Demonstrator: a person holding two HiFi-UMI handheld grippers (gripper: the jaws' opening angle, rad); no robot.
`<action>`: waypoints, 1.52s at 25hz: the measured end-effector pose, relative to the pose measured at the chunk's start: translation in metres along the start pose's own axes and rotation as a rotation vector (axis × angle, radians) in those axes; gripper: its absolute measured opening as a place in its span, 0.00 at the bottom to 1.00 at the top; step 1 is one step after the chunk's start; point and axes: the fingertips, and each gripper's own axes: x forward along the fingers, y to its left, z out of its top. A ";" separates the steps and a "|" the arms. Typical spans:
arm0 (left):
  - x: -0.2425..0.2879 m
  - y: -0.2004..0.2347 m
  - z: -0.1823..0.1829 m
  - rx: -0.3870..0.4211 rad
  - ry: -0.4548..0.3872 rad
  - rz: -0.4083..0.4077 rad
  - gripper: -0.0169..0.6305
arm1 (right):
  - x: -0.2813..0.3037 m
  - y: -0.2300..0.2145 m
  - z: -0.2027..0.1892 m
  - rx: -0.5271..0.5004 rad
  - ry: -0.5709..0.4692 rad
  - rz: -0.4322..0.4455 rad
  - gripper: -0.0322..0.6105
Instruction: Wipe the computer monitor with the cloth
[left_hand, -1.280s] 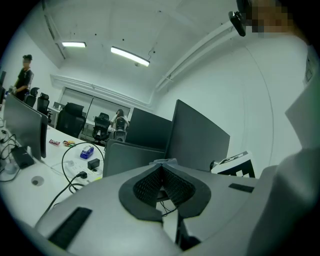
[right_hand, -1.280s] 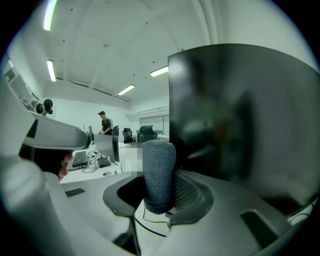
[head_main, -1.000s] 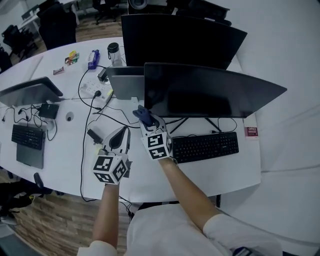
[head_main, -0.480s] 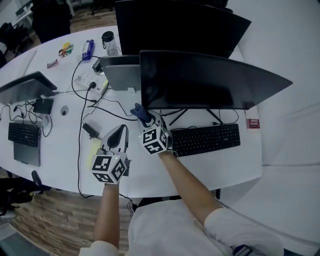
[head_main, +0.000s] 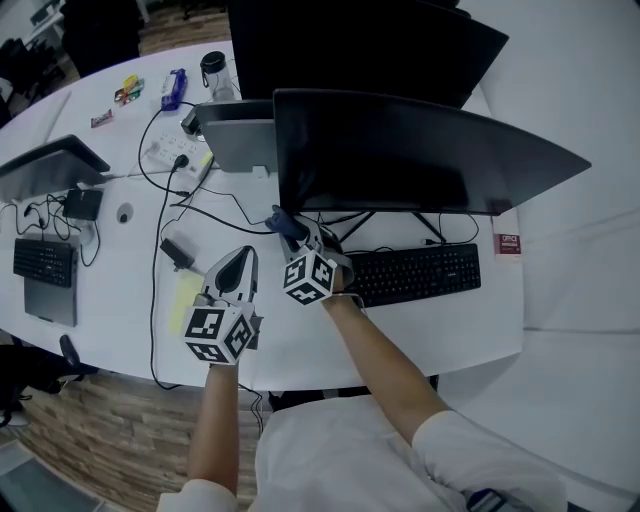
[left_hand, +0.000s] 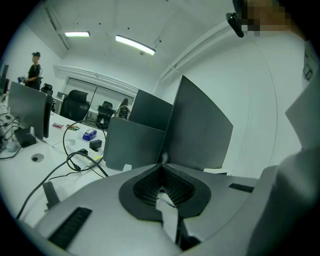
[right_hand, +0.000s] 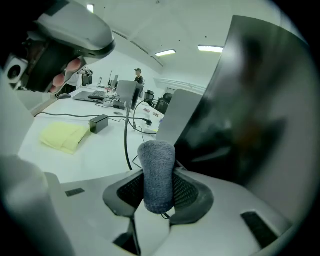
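Right gripper (right_hand: 159, 192): fingers clenched on the cloth (right_hand: 157, 165), a soft, light roll standing up between them. Gripped mid-roll; the free end will likely flex on contact. Monitor (right_hand: 250, 100) just beyond the fingers, to their right. Left gripper (left_hand: 161, 167): fingers closed together, empty.

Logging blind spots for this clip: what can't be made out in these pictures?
1. Whether the cloth touches the monitor: the right gripper covers it in the head view, and the right gripper view leaves it unclear.
2. Smears on the monitor: the screen is too dark in every view.
3. Yellow item: partly behind the left gripper in the head view.
4. Small items at the desk's far corner: too small in the head view.
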 end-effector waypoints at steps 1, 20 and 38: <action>0.001 0.000 0.000 0.001 0.001 0.001 0.04 | -0.001 -0.002 -0.001 -0.007 0.000 -0.003 0.26; 0.031 -0.050 -0.013 0.015 0.026 -0.015 0.04 | -0.036 -0.056 -0.065 -0.041 0.063 -0.075 0.26; 0.077 -0.128 -0.025 0.030 0.038 -0.076 0.04 | -0.084 -0.131 -0.146 -0.018 0.125 -0.153 0.26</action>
